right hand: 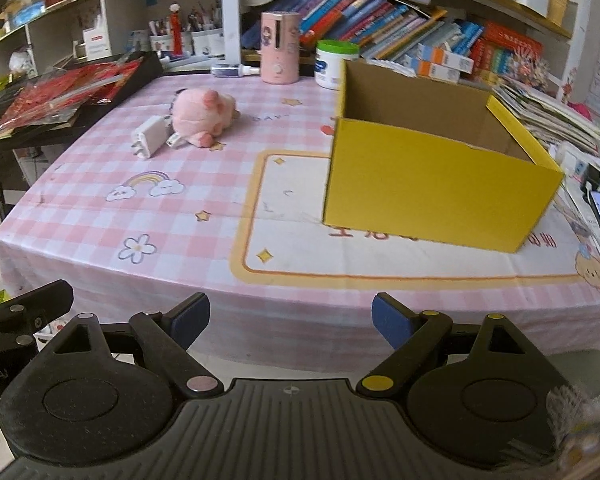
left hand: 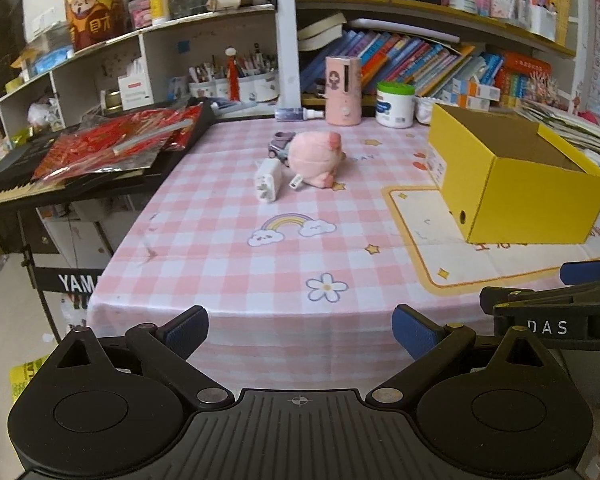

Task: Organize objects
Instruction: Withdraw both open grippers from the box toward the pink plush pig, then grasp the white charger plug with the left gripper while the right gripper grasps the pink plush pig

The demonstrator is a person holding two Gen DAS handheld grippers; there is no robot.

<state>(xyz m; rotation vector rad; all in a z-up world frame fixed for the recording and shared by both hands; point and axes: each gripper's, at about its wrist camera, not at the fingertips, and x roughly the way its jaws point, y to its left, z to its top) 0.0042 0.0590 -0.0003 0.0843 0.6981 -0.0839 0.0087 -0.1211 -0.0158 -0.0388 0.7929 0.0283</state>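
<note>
Nearest, the left gripper (left hand: 300,330) hangs off the near edge of the surface (left hand: 228,264), its jaws spread wide with nothing between them. The right gripper (right hand: 291,320) sits beside it at the same edge, jaws likewise wide apart and empty; its tip shows at the right side of the left wrist view.

On the pink checked cloth, a yellow box (right hand: 436,184) stands open-topped toward the right edge, on a cream panel with a yellow border. No contents can be made out inside it.

Farther in, near the middle toward the far edge, a white charger (left hand: 267,180) lies on its side just beside a pink plush toy (left hand: 314,158). A small white plug (left hand: 296,182) rests against the toy's near side, and a small toy car (left hand: 280,147) sits just behind the charger, touching the plush.

Along the far edge stand a pink cylinder (left hand: 343,90) and a white jar with a green lid (left hand: 395,104), with a small bottle (left hand: 298,113) lying beside the cylinder.
</note>
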